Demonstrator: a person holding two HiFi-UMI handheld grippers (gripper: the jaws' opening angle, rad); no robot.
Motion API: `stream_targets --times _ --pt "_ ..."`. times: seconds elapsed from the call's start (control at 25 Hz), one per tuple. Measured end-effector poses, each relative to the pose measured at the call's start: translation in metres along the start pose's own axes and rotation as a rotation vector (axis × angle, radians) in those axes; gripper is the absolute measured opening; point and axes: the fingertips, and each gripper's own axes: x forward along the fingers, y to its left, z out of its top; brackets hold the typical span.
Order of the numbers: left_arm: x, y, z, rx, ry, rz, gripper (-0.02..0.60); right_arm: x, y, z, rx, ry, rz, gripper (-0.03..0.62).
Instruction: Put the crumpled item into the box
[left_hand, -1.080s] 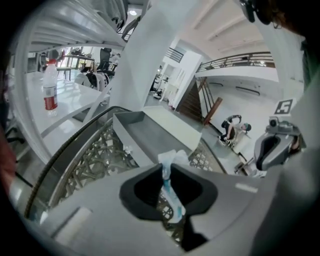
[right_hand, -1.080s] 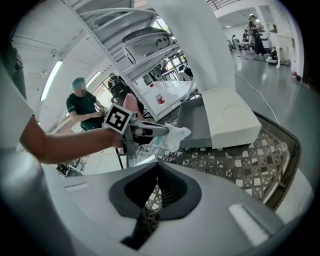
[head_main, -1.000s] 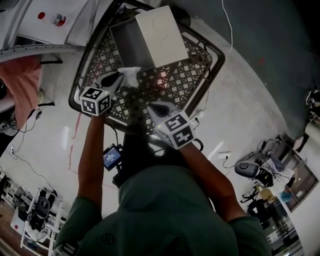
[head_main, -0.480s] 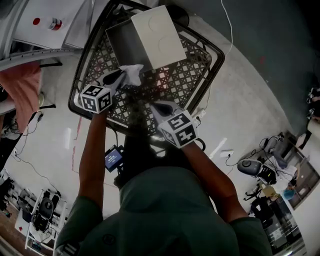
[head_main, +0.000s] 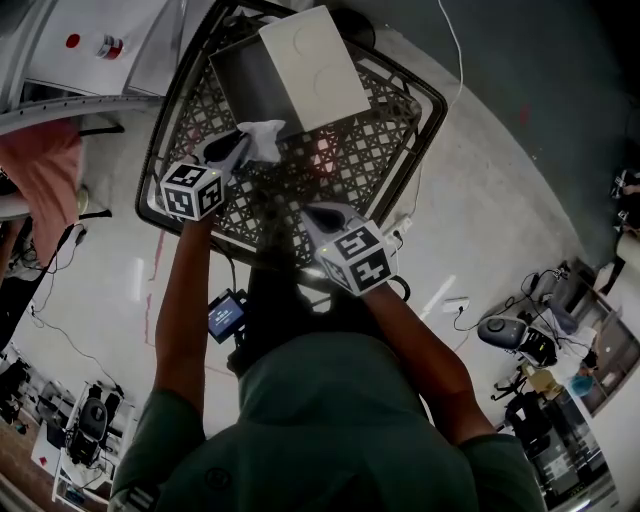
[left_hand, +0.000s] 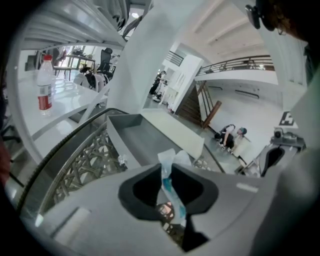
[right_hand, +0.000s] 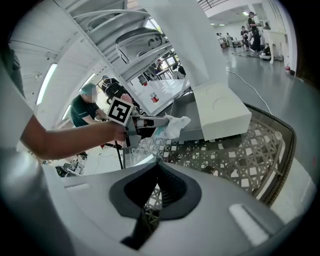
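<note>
Left gripper (head_main: 238, 150) easing open on crumpled item (head_main: 266, 134), right gripper (head_main: 318, 213) closed

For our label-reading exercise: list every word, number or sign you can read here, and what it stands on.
None can be read.
The bottle has a red label: too blurred.
Small blue screen: too small.
Left marker cube, right marker cube: square patterns, no letters.

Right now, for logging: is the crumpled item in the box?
Out. The crumpled item is pinched in the left gripper, whose jaws have just been opening, short of the box.

open box (head_main: 243, 88), lid (head_main: 313, 68) (white) alongside
</note>
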Motion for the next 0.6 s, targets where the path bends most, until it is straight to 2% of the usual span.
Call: stream_targets --times 0.12,0.36,0.6 --pt "-0.005 -0.004 0.004 0.025 -0.04 -0.01 0.061 -0.002 0.004 -0.005 -0.002 -0.002 -0.003 0.006" --pt "-0.012 0.001 0.0 0.043 -0.061 0.0 0.064 0.004 0.009 -0.015 -0.004 0.006 -0.002 0.006" --pt "-0.016 0.0 0.01 0.082 -0.099 -0.027 0.067 0.011 0.012 -0.01 -0.011 0.012 0.005 0.006"
